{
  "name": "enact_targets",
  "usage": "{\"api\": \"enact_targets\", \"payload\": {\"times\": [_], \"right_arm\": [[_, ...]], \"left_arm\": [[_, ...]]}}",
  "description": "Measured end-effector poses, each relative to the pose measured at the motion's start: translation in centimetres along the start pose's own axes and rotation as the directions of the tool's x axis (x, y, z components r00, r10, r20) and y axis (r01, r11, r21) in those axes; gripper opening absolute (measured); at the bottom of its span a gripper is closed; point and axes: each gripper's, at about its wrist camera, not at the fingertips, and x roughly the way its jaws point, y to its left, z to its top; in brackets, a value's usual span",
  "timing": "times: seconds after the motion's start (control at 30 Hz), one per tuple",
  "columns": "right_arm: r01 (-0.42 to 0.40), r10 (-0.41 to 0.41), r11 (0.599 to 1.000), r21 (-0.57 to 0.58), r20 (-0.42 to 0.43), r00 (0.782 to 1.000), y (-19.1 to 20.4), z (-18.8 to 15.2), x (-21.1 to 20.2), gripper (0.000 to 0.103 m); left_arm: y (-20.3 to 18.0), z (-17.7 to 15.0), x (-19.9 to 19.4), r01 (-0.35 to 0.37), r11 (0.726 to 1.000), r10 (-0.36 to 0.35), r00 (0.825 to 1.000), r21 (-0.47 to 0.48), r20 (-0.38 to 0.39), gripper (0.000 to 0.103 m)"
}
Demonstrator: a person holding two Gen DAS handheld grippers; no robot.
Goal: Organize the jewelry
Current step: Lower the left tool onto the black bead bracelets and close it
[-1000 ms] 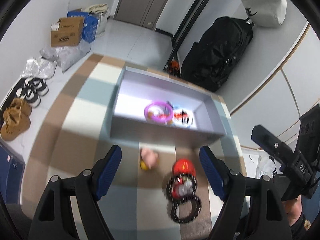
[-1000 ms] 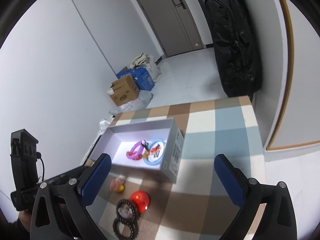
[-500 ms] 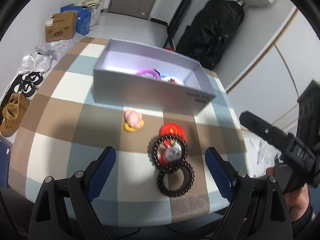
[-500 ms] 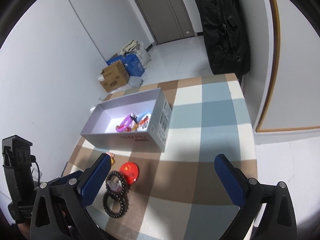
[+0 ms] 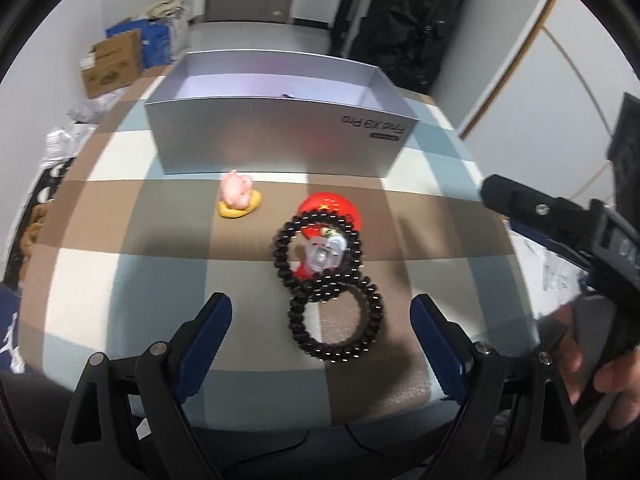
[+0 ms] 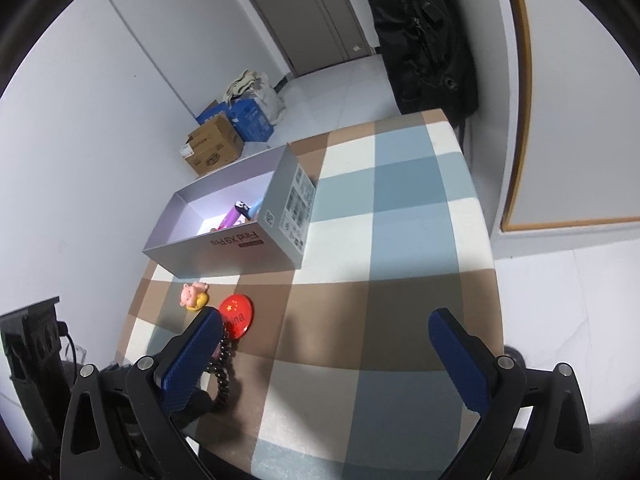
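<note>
Left wrist view: the left hand-held gripper [image 5: 320, 320] has just been opening and now sits wide, nothing clamped. Two black bead bracelets [image 5: 326, 282] lie on the checked table [image 5: 120, 280] as a figure eight, running from between the pads toward the grey box [image 5: 280, 136]. A red badge [image 5: 334, 208] and pink pig charm [image 5: 238, 194] sit just before it.

Right wrist view: the right hand-held gripper [image 6: 324, 340] is wide open, empty, over bare table right of the badge.

1. Even indoor light; the box [image 6: 240, 248] interior glows brightest.
2. Soft shadows fall across the checked tablecloth [image 6: 400, 240].
3. Left view slightly motion-blurred.
4. Fisheye bending, dark vignette at corners.
</note>
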Motion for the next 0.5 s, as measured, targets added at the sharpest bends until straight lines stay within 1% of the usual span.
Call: {"api": "enact_targets", "payload": {"times": [0.07,0.17,0.23,0.33,0.4,0.47,0.5], "right_arm": [[0.003,-0.003,1.000,0.008,-0.001,1.000,-0.1,0.0,-0.1,0.103],[0.013,-0.013,1.000,0.020,-0.007,1.000,-0.4,-0.1,0.0,0.103],[0.016,-0.016,1.000,0.025,-0.006,1.000,-0.6,-0.1,0.0,0.103],[0.014,-0.014,0.999,0.039,0.000,1.000,-0.9,0.0,-0.3,0.103],[0.015,-0.015,0.999,0.050,0.002,1.000,-1.2,0.1,-0.4,0.103],[0.014,-0.014,0.998,0.059,0.001,1.000,-1.4,0.1,-0.5,0.103],[0.014,-0.014,0.998,0.064,0.000,1.000,-1.5,0.1,-0.5,0.103]], "left_arm": [[-0.5,-0.3,0.2,-0.025,1.000,0.025,1.000,0.015,0.003,0.088],[-1.4,-0.8,0.6,-0.062,0.996,0.061,0.998,0.070,0.006,0.087],[-1.7,-1.2,0.7,-0.075,0.992,0.075,0.997,0.101,0.001,0.087],[-1.9,-1.6,0.7,-0.085,0.989,0.086,0.996,0.122,-0.001,0.087],[-2.0,-1.7,0.5,-0.081,0.989,0.081,0.997,0.128,0.001,0.083],[-1.9,-1.6,0.2,-0.080,0.987,0.081,0.997,0.138,0.004,0.075],[-1.9,-1.6,0.2,-0.085,0.986,0.085,0.996,0.142,0.005,0.074]]}}
